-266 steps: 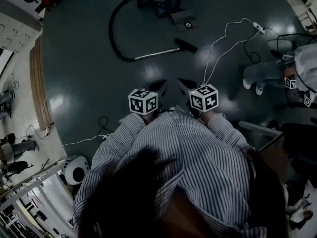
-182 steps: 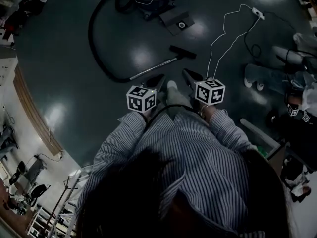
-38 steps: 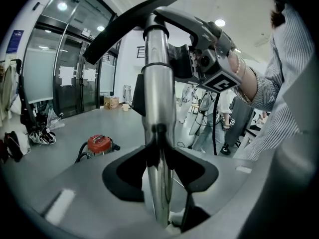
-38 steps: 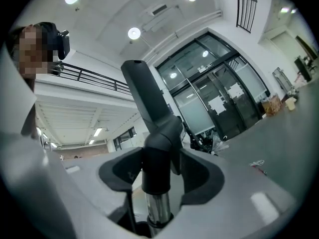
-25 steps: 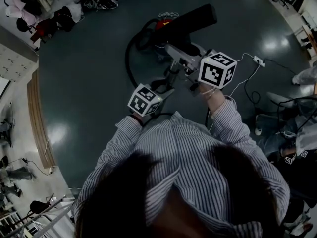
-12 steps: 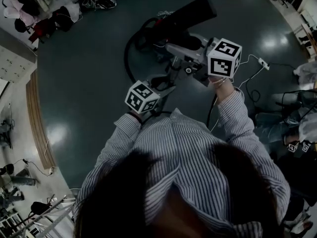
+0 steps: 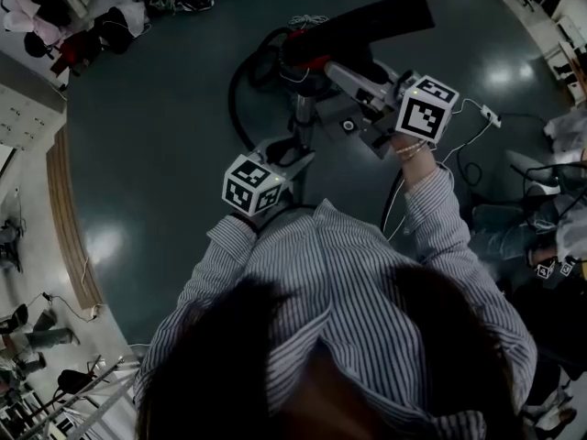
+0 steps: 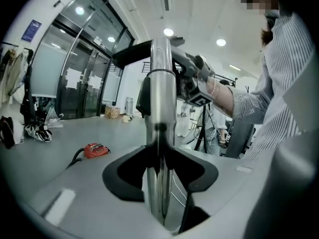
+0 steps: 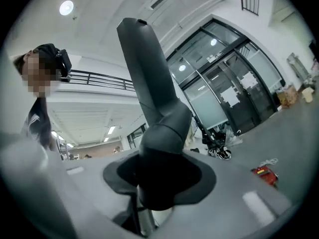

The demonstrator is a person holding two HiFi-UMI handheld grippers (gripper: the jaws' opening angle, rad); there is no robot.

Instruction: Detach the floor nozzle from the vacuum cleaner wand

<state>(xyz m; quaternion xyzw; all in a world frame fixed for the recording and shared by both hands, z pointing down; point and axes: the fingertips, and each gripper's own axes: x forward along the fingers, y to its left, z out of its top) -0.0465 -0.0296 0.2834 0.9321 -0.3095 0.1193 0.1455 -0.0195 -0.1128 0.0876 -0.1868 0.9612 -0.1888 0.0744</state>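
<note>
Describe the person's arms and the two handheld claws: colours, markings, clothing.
Both arms wear long sleeves of a white shirt with thin dark stripes. The left claw and right claw each have a pale grey body with black padding inside the jaws, and each carries a white cube printed with black square markers.
</note>
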